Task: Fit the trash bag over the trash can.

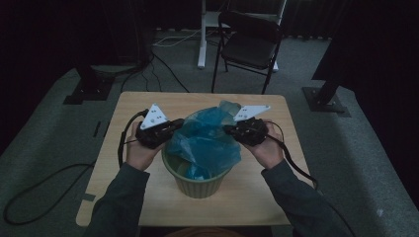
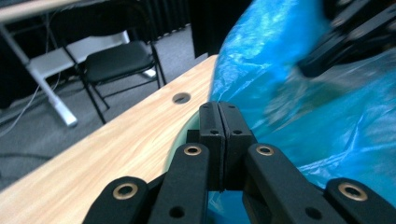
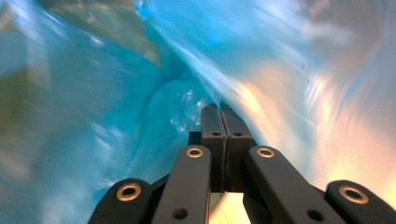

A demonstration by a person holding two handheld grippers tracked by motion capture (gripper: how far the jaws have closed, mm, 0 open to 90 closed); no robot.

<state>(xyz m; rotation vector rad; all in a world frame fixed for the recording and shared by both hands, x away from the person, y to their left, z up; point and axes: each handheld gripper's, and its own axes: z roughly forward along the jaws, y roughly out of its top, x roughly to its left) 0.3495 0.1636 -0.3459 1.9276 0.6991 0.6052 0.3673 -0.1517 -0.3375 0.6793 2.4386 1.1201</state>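
A pale green bin (image 1: 197, 185) stands on the wooden table (image 1: 148, 197), and a blue plastic bag (image 1: 207, 138) billows out of its top. My left gripper (image 1: 180, 122) meets the bag's left edge and my right gripper (image 1: 226, 129) meets its right edge. In the left gripper view the jaws (image 2: 218, 109) are shut, with the bag's edge (image 2: 327, 121) running into their tip above the bin's rim (image 2: 184, 135). The right gripper (image 3: 219, 112) is shut too, and a fold of the blue film (image 3: 93, 116) runs into its tip. The right gripper (image 2: 336, 42) is a dark blur across the bag.
A black folding chair (image 1: 249, 44) and a white desk leg (image 1: 201, 44) stand beyond the table's far edge. Cables trail from both grippers over the table's sides. The tabletop (image 2: 116, 154) has a round hole (image 2: 181, 97) near its far edge. Dark stands flank the table.
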